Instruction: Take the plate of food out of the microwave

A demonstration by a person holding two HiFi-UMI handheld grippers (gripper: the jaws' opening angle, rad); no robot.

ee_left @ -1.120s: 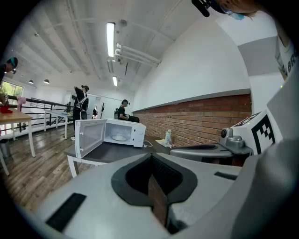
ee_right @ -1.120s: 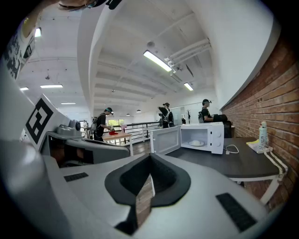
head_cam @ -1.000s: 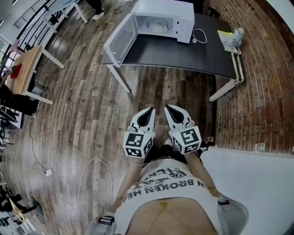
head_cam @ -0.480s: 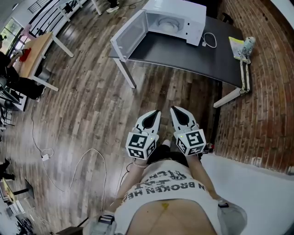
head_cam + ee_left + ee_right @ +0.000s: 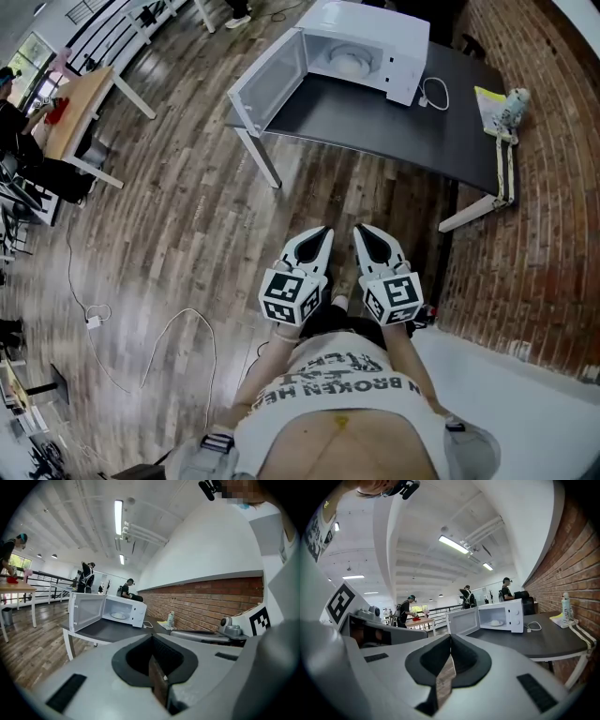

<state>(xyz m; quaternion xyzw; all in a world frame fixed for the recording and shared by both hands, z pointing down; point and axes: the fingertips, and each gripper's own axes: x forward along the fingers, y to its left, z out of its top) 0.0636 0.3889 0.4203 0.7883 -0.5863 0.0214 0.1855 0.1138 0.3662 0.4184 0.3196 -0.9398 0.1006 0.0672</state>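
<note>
A white microwave (image 5: pixel 366 45) stands on a dark table (image 5: pixel 394 122) at the top of the head view, its door (image 5: pixel 267 82) swung open to the left. Inside it sits a white plate of food (image 5: pixel 349 64), which also shows small in the left gripper view, plate (image 5: pixel 119 616), and in the right gripper view, plate (image 5: pixel 497 622). My left gripper (image 5: pixel 323 232) and right gripper (image 5: pixel 361 231) hang side by side in front of my body, well short of the table. Both are shut with nothing between the jaws.
A white cable (image 5: pixel 434 95) lies on the table beside the microwave. A yellow sheet and a small bottle (image 5: pixel 511 105) sit at the table's right end, by the brick wall (image 5: pixel 544 216). A wooden table (image 5: pixel 80 108) stands at left; a cord (image 5: pixel 178 347) trails over the wood floor.
The microwave and table have shifted right and slightly down in the head view. Both grippers stay shut side by side and sit slightly lower in the frame.
</note>
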